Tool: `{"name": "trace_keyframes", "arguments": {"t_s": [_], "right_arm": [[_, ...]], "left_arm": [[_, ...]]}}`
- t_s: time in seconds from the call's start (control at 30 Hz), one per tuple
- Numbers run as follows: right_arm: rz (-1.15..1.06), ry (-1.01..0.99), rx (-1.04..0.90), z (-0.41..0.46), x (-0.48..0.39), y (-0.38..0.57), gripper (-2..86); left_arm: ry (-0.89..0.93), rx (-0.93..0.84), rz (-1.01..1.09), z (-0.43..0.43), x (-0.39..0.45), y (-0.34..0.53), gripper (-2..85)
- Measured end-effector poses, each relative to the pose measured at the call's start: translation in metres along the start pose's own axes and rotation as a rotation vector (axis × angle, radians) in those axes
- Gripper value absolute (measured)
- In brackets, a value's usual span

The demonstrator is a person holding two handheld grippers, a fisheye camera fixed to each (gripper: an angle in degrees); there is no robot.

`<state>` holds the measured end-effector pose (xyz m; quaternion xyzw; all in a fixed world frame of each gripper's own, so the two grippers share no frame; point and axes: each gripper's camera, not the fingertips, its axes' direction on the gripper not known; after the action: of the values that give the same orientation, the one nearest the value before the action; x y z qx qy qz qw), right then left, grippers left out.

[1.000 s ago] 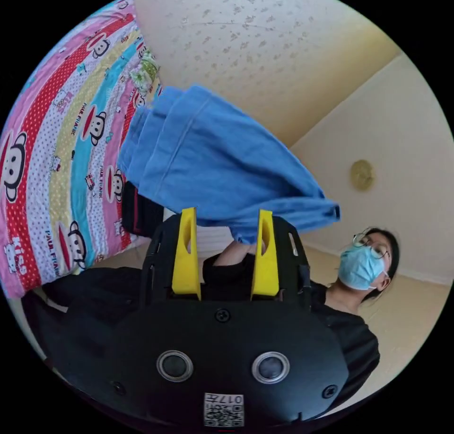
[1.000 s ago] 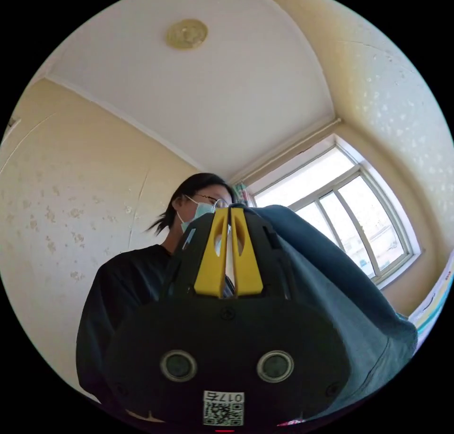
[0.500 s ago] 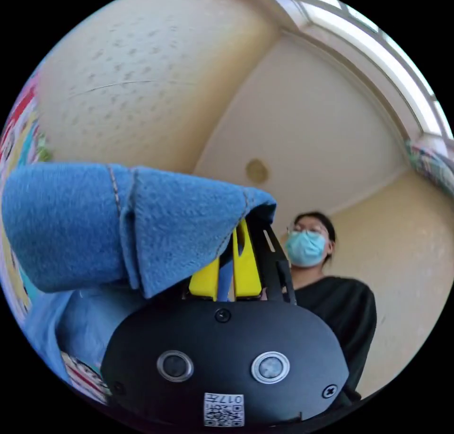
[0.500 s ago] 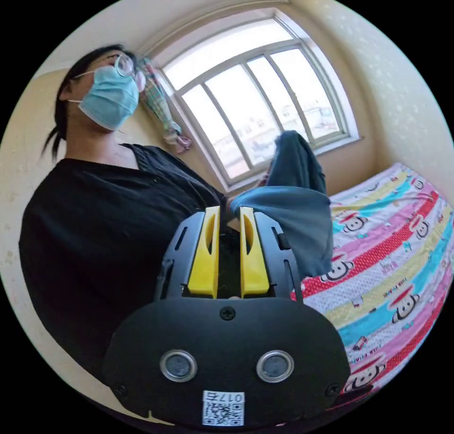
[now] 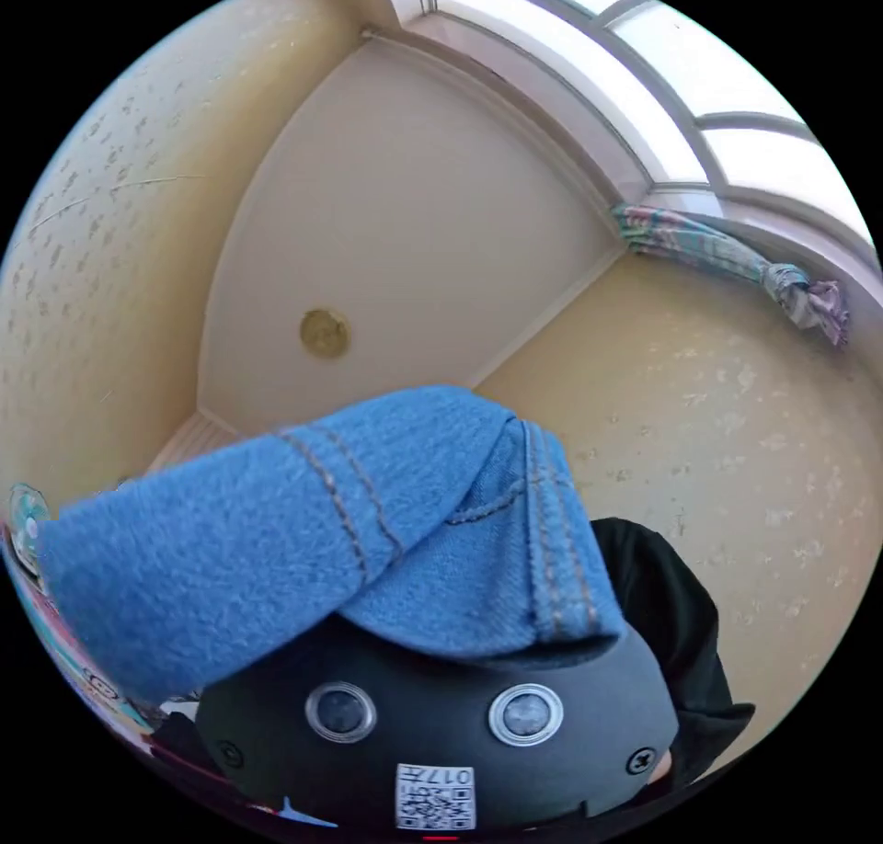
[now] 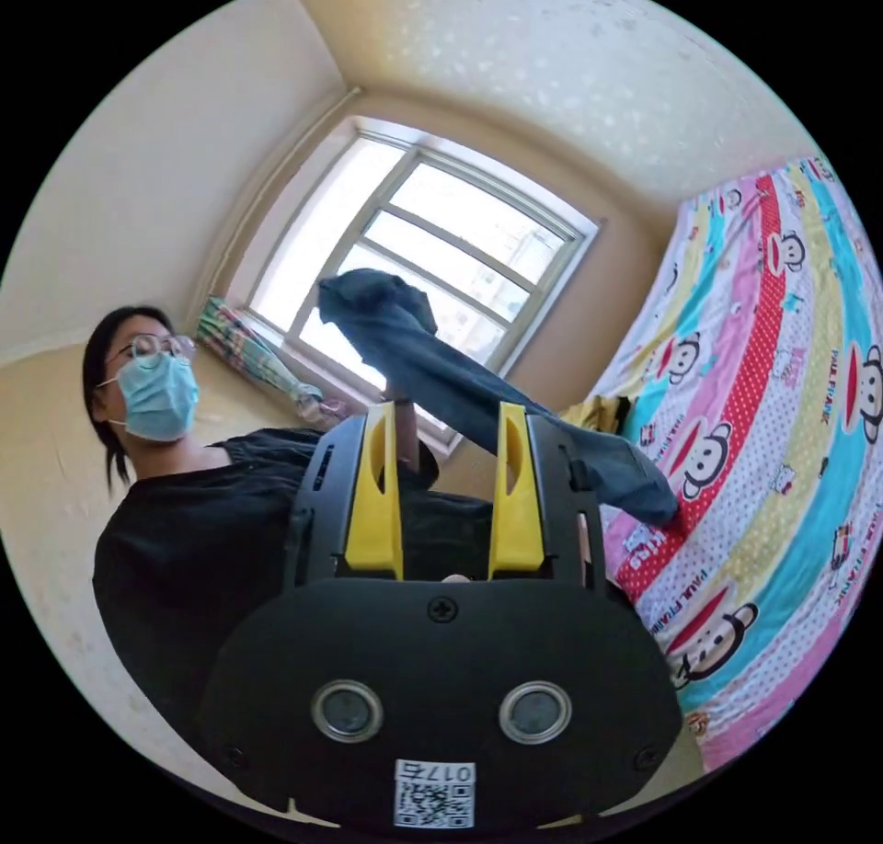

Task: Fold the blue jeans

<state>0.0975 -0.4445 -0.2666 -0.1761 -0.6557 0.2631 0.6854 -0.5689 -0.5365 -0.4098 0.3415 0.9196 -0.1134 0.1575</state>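
Jeans (image 5: 368,531) hang in the air, draped over the L gripper w/ denim hiding its jaws, so can't tell its grip. R gripper (image 6: 446,499) is wide open, holding nothing. Jeans trail toward the bed (image 6: 782,439), prob. raised to shake straight before folding.

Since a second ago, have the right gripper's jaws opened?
Yes. The right gripper now stands open, its jaws spread apart against its own black housing.

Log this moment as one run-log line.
left hand-held gripper: jaws hidden under blue denim jeans, grip unclear | right hand-held gripper: open, empty | jeans raised, far end trailing to colourful striped cartoon bedsheet | fold: not yet done
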Motion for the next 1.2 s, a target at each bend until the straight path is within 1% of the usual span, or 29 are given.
{"name": "trace_keyframes", "arguments": {"t_s": [0.03,0.1,0.13,0.2,0.3,0.37,0.4,0.47,0.53,0.57,0.6,0.63,0.67,0.7,0.73,0.77,0.8,0.83,0.87,0.9,0.93,0.97,1.0,1.03,1.07,1.1,1.13,1.17,1.2], "right_arm": [[0.017,0.06,-0.048,0.019,0.011,-0.002,16.0],[0.04,0.133,-0.118,0.047,0.027,-0.005,18.0],[0.04,0.169,-0.163,0.065,0.034,-0.007,19.3],[0.005,0.183,-0.207,0.089,0.032,-0.013,21.3],[-0.134,0.237,-0.21,0.122,0.002,-0.023,23.8],[-0.269,0.439,-0.167,0.146,-0.028,-0.03,24.7],[-0.307,0.474,-0.16,0.151,-0.035,-0.031,24.9],[-0.41,0.521,-0.211,0.178,-0.05,-0.04,23.8],[-0.459,0.588,-0.251,0.194,-0.052,-0.046,19.3],[-0.456,0.651,-0.225,0.195,-0.052,-0.051,14.8],[-0.435,0.684,-0.193,0.193,-0.051,-0.054,12.6],[-0.364,0.755,-0.103,0.18,-0.051,-0.061,8.2],[-0.29,0.844,-0.005,0.164,-0.05,-0.067,5.9],[-0.264,0.879,0.049,0.154,-0.05,-0.068,5.7],[-0.223,0.902,0.166,0.13,-0.051,-0.07,5.5],[-0.176,0.862,0.289,0.1,-0.052,-0.071,5.6],[-0.16,0.821,0.35,0.084,-0.053,-0.071,5.6],[-0.168,0.735,0.454,0.054,-0.057,-0.07,5.7],[-0.23,0.652,0.534,0.03,-0.066,-0.069,5.7],[-0.274,0.612,0.562,0.021,-0.072,-0.068,5.7],[-0.367,0.536,0.591,0.005,-0.084,-0.067,5.8],[-0.455,0.477,0.606,-0.007,-0.098,-0.066,5.8],[-0.49,0.44,0.615,-0.013,-0.104,-0.065,5.8],[-0.565,0.336,0.636,-0.024,-0.113,-0.061,5.8],[-0.649,0.194,0.66,-0.036,-0.117,-0.056,5.8],[-0.694,0.108,0.672,-0.042,-0.118,-0.053,5.8],[-0.779,-0.055,0.687,-0.052,-0.118,-0.048,5.7],[-0.856,-0.194,0.699,-0.059,-0.117,-0.043,5.7],[-0.889,-0.245,0.7,-0.061,-0.117,-0.041,5.7]], "left_arm": [[-0.024,-0.069,0.015,0.026,0.001,-0.015,10.7],[0.001,-0.141,0.028,0.064,-0.003,-0.034,11.3],[0.02,-0.155,0.035,0.087,-0.007,-0.046,11.6],[0.001,-0.147,0.044,0.118,-0.015,-0.063,12.1],[-0.022,-0.191,0.053,0.171,-0.03,-0.09,12.8],[-0.002,-0.198,0.05,0.198,-0.037,-0.101,13.1],[0.021,-0.181,0.04,0.211,-0.04,-0.106,13.3],[0.089,-0.152,0.02,0.223,-0.043,-0.114,13.6],[0.151,-0.13,-0.015,0.226,-0.04,-0.121,13.9],[0.142,-0.127,-0.017,0.224,-0.037,-0.121,13.9],[0.105,-0.122,-0.006,0.215,-0.029,-0.12,14.0],[0.042,-0.123,0.018,0.202,-0.016,-0.118,14.1],[0.006,-0.124,0.032,0.194,-0.009,-0.115,14.1],[-0.074,-0.131,0.058,0.176,0.005,-0.11,14.2],[-0.17,-0.141,0.083,0.154,0.021,-0.1,14.2],[-0.224,-0.151,0.097,0.142,0.029,-0.094,14.2],[-0.351,-0.177,0.124,0.117,0.045,-0.077,14.3],[-0.507,-0.198,0.122,0.089,0.056,-0.057,14.2],[-0.595,-0.213,0.114,0.075,0.06,-0.045,14.2],[-0.759,-0.285,0.104,0.05,0.064,-0.017,14.2],[-0.902,-0.392,0.059,0.03,0.061,0.016,14.1],[-0.973,-0.439,-0.002,0.019,0.055,0.033,14.0],[-1.13,-0.515,-0.193,-0.005,0.037,0.063,13.9],[-1.305,-0.565,-0.437,-0.035,0.017,0.092,13.8],[-1.362,-0.571,-0.55,-0.052,0.008,0.105,13.7],[-1.374,-0.543,-0.766,-0.086,-0.006,0.132,13.4],[-1.341,-0.433,-0.963,-0.123,-0.012,0.156,14.9],[-1.323,-0.348,-1.043,-0.142,-0.012,0.167,15.7],[-1.301,-0.18,-1.158,-0.174,-0.006,0.188,15.7]]}}
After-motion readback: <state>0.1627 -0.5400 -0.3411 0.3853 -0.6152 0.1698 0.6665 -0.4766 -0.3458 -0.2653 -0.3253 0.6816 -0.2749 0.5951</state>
